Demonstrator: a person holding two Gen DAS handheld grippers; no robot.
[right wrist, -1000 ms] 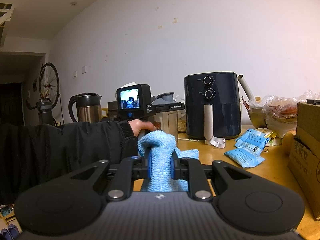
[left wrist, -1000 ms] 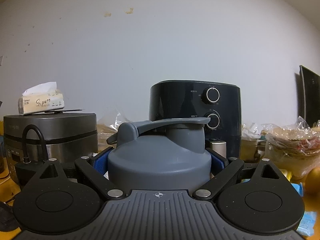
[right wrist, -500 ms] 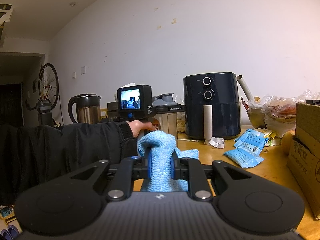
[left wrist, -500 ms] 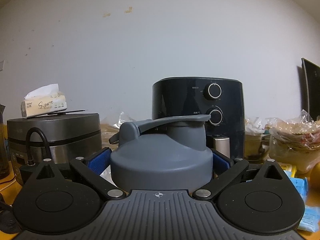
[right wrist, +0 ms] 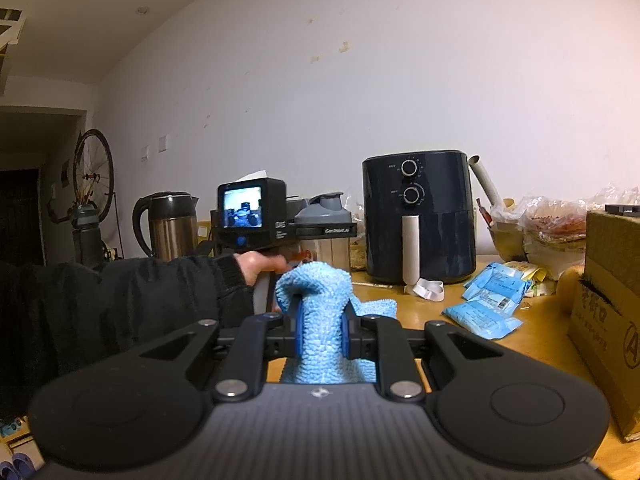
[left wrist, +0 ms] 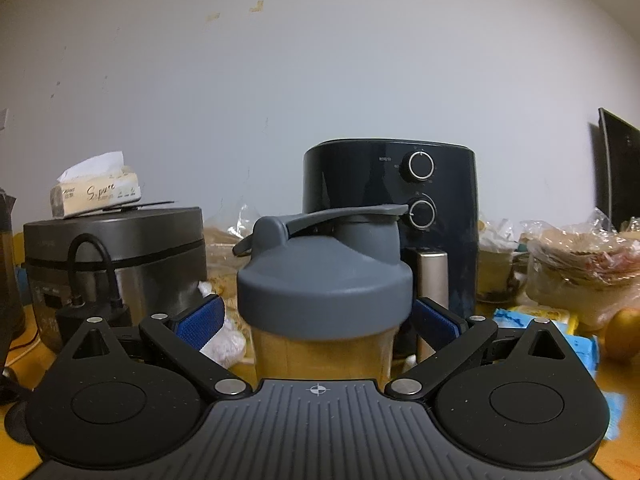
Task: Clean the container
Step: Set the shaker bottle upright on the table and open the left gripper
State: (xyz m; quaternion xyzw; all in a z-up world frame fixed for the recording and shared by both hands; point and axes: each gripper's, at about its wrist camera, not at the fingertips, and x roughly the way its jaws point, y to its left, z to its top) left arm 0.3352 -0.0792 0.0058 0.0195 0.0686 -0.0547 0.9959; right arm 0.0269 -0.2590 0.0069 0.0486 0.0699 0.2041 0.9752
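I have the left gripper (left wrist: 320, 320) clamped on the bottle (left wrist: 324, 280) at centre frame, and the right gripper (right wrist: 322, 336) pinching the blue cloth (right wrist: 320, 312) at lower centre. The wooden table (right wrist: 420, 312) crosses mid-frame, crowded with an air fryer (right wrist: 418, 212), kettle (right wrist: 168, 220), rice cooker (left wrist: 116, 248) and blue packets (right wrist: 484, 300). A plain white wall (right wrist: 360, 80) fills the top, with a bicycle wheel (right wrist: 94, 172) at far left.

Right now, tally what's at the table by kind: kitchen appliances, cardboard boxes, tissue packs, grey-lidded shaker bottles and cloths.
Kitchen appliances: 3 (air fryer, rice cooker, kettle)
Cardboard boxes: 1 (cardboard box)
Tissue packs: 1 (tissue pack, on the rice cooker)
Shaker bottles: 1 (shaker bottle, inside the left gripper)
Cloths: 1 (blue cloth, clamped in the right gripper)
Total: 7
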